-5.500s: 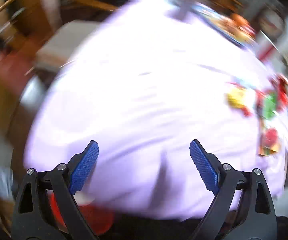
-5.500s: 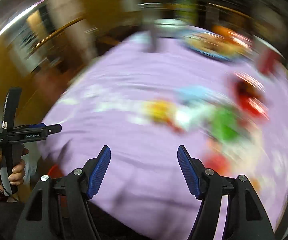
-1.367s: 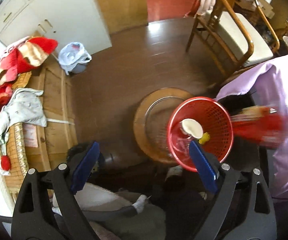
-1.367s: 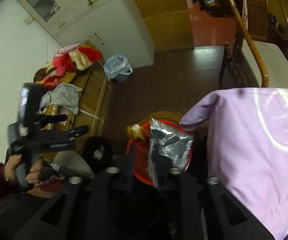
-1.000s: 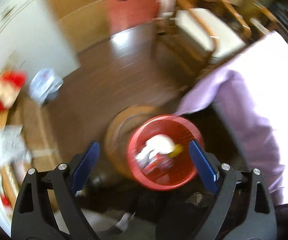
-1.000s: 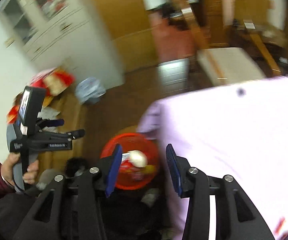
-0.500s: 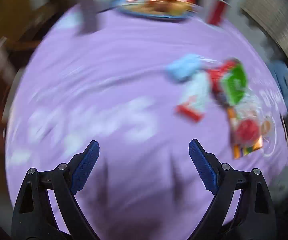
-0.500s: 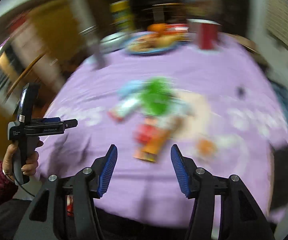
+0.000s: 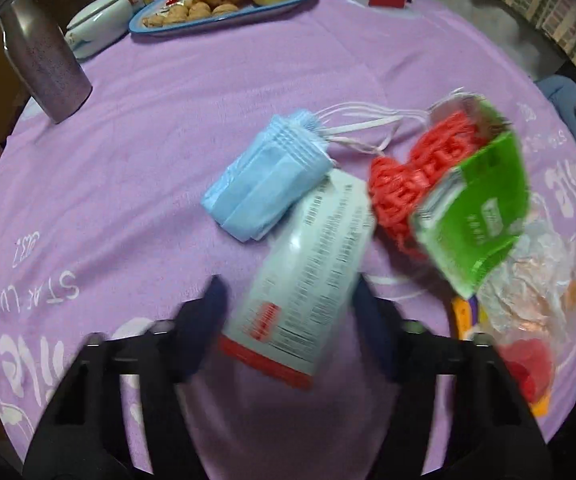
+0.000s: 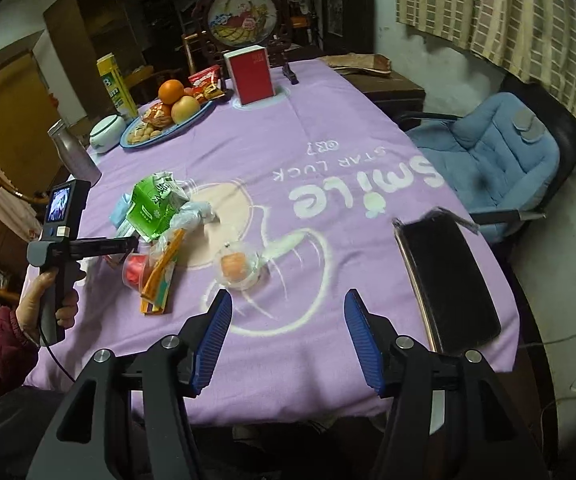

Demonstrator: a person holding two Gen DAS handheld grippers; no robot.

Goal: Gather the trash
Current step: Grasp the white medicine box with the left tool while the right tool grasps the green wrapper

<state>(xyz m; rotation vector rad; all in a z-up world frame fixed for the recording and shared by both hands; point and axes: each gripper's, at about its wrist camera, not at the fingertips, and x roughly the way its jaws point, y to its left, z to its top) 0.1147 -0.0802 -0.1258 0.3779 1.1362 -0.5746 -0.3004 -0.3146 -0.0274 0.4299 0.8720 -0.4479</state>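
Note:
A heap of trash lies on the purple tablecloth (image 9: 168, 128). In the left wrist view my left gripper (image 9: 288, 316) is open, its blurred fingers on either side of a pale blue-white wrapper (image 9: 312, 276) with a red end. Beside it lie a stack of blue face masks (image 9: 264, 188), a red net (image 9: 416, 172), a green carton (image 9: 476, 208) and crumpled clear plastic (image 9: 528, 284). My right gripper (image 10: 288, 340) is open and empty above the table's near edge, short of a clear plastic cup holding something orange (image 10: 237, 266). The green carton (image 10: 156, 208) shows at its left.
A fruit and nut tray (image 9: 224, 4), a metal flask (image 9: 44, 60), a white lidded bowl (image 9: 96, 24) and a red box (image 10: 252, 76) stand at the far end. A black tablet (image 10: 448, 280) lies at the table's right edge. A blue padded chair (image 10: 488, 160) stands beyond it.
Both grippers swung from the red basket on the floor back over the table. The left gripper has come down around the pale wrapper and narrowed. The right stays open.

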